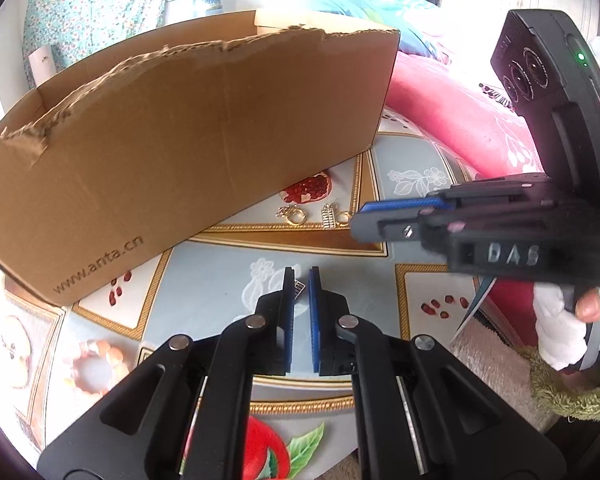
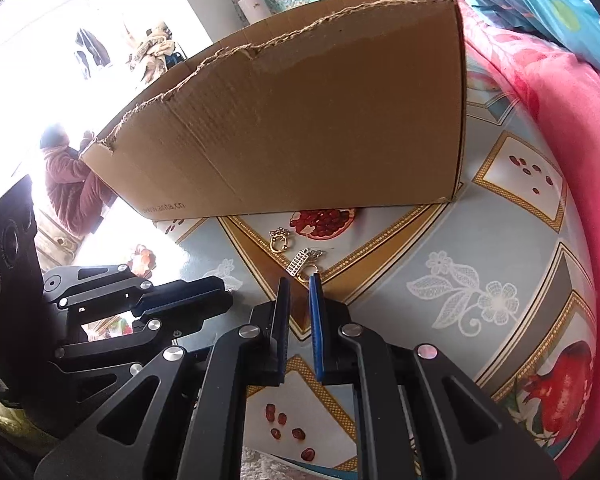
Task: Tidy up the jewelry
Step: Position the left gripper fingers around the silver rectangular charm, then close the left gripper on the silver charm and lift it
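Left tongs [image 1: 301, 280] angled downward, jaws nearly closed, right tongs [image 2: 300, 286] alongside, angled downward, jaws nearly closed

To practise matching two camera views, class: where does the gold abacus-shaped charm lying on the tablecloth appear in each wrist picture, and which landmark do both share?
Left wrist view: the abacus-shaped charm lies right of centre, just below the pomegranate print.
Right wrist view: the charm lies at centre, below and left of the pomegranate print.
Shared landmark: the pomegranate print at the foot of the cardboard box.
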The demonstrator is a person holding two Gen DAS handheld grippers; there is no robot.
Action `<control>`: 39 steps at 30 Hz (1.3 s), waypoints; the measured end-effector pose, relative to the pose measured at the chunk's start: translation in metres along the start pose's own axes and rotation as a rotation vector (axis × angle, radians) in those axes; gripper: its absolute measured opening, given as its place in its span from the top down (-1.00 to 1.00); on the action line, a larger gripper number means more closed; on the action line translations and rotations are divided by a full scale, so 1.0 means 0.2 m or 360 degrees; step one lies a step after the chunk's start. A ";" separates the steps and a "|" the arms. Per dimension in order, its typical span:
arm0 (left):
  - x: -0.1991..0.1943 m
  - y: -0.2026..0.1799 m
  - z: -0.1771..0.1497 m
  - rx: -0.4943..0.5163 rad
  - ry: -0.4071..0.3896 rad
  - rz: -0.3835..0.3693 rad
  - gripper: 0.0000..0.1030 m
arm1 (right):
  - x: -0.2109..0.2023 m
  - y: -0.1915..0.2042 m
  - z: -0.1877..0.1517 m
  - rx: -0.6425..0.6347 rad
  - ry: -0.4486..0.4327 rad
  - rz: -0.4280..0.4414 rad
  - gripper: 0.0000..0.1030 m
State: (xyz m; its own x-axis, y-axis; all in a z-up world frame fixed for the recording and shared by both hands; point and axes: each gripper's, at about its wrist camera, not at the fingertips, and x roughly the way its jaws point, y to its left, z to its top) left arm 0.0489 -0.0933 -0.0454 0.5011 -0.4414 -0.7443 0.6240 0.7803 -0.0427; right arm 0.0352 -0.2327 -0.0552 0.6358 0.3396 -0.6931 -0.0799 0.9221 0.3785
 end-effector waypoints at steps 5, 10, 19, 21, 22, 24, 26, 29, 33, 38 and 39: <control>-0.09 0.04 -0.05 -0.0053 -0.0071 -0.0039 0.84 | -0.07 -0.08 0.00 0.0095 -0.0039 0.0025 0.78; -0.12 0.03 -0.09 -0.0023 -0.0056 -0.0030 0.65 | -0.07 -0.07 -0.03 0.0100 -0.0003 0.0018 0.78; -0.06 0.01 -0.05 -0.0067 -0.0005 -0.0026 0.65 | -0.04 -0.04 -0.03 0.0079 0.0012 0.0013 0.78; -0.05 0.01 -0.05 -0.0075 0.0001 -0.0016 0.65 | -0.04 -0.04 -0.03 0.0081 0.0009 0.0012 0.78; -0.04 0.01 -0.05 -0.0079 0.0001 -0.0018 0.65 | -0.04 -0.04 -0.03 0.0084 0.0010 0.0014 0.78; -0.03 0.01 -0.04 -0.0094 0.0002 -0.0022 0.65 | -0.03 -0.05 -0.03 0.0089 0.0012 0.0012 0.78; -0.03 0.02 -0.03 -0.0111 0.0003 -0.0023 0.65 | -0.02 -0.05 -0.04 0.0095 0.0016 0.0014 0.78; -0.02 0.02 -0.02 -0.0121 0.0011 -0.0013 0.65 | -0.02 -0.05 -0.04 0.0098 0.0020 0.0011 0.78; -0.02 0.02 -0.01 -0.0112 0.0014 0.0011 0.65 | -0.01 -0.05 -0.05 0.0094 0.0018 0.0015 0.78; -0.02 0.00 0.00 -0.0074 0.0017 0.0069 0.65 | -0.01 -0.05 -0.04 0.0088 0.0017 0.0017 0.78; -0.01 -0.01 0.00 -0.0063 0.0020 0.0086 0.65 | -0.01 -0.05 -0.04 0.0087 0.0016 0.0017 0.78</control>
State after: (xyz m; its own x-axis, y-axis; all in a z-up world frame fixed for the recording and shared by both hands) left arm 0.0465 -0.0929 -0.0433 0.5257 -0.3931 -0.7544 0.5719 0.8198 -0.0286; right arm 0.0275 -0.2407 -0.0625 0.6274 0.3517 -0.6948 -0.0446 0.9070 0.4188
